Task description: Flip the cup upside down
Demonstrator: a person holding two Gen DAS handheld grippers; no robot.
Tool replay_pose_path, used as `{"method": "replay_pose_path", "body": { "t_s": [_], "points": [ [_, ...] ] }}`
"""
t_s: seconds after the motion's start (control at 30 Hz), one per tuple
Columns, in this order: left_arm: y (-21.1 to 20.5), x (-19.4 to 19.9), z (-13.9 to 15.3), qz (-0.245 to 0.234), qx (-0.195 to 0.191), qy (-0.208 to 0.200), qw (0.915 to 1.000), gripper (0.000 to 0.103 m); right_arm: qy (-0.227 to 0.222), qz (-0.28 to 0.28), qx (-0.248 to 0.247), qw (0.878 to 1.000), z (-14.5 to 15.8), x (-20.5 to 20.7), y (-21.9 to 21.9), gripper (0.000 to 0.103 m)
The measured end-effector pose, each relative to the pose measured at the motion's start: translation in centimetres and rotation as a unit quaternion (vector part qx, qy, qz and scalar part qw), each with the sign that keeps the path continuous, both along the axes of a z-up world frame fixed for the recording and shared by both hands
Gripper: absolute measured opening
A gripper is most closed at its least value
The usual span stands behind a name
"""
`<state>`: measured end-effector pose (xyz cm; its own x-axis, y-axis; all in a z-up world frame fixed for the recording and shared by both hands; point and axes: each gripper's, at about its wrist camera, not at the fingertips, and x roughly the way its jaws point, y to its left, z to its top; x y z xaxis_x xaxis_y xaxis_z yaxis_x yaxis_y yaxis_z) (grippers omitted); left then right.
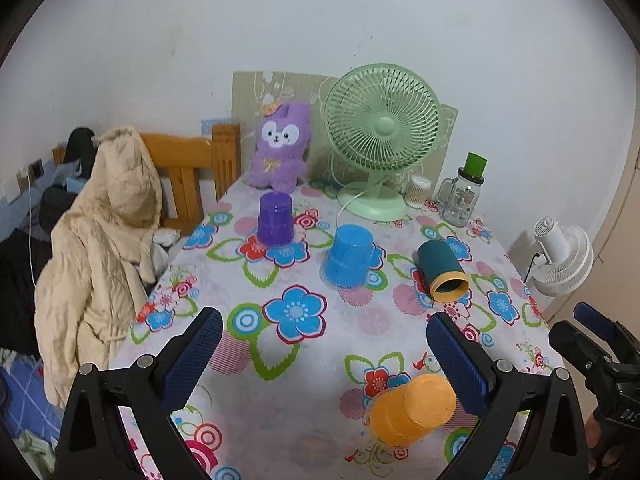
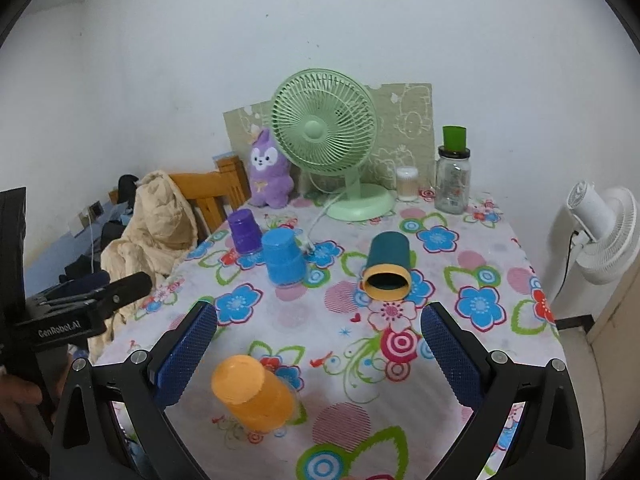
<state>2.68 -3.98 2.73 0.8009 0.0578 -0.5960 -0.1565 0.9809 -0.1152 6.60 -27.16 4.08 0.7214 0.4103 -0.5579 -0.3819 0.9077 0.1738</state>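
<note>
A dark teal cup with a yellow rim lies on its side on the flowered tablecloth, mouth toward me. A purple cup, a blue cup and an orange cup stand upside down. My left gripper is open and empty above the near table, the orange cup near its right finger. My right gripper is open and empty, short of the teal cup; the orange cup is by its left finger.
A green desk fan, a purple plush toy, a glass jar with green lid and a small white container stand at the back. A chair with a beige coat is left; a white fan right.
</note>
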Motion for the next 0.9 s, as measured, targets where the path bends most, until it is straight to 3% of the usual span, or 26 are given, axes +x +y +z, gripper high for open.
{"method": "replay_pose_path", "body": {
  "t_s": [0.2,0.9],
  "points": [
    [-0.51,-0.66,0.75,0.003,0.02,-0.02,0.9996,0.103,-0.011,-0.005,0.0,1.0,0.58,-0.53,-0.03,0.103],
    [-0.49,-1.13,0.89,0.005,0.017,-0.019,0.9996,0.103,-0.012,0.007,-0.011,1.0,0.75,-0.87,0.71,0.103]
  ]
}}
